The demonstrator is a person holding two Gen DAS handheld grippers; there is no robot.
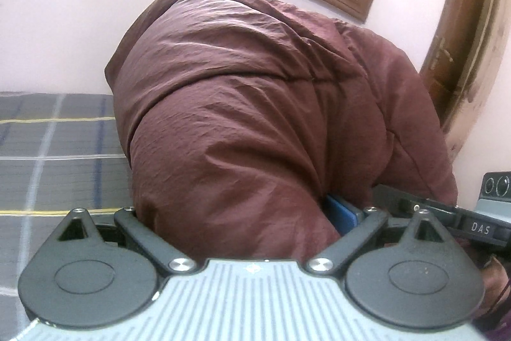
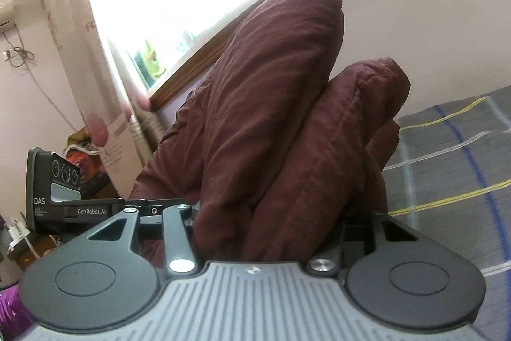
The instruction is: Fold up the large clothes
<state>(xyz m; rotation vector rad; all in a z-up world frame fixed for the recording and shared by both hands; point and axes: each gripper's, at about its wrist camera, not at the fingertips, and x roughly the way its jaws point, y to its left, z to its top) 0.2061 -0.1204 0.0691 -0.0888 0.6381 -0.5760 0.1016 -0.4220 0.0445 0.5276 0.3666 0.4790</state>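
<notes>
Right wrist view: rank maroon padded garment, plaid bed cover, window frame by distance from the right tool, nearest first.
1. Maroon padded garment: bunched between the fingers of the right tool, centre of view.
2. Plaid bed cover: to the right, beyond and below the garment.
3. Window frame: upper left, on the far wall behind the garment.
</notes>
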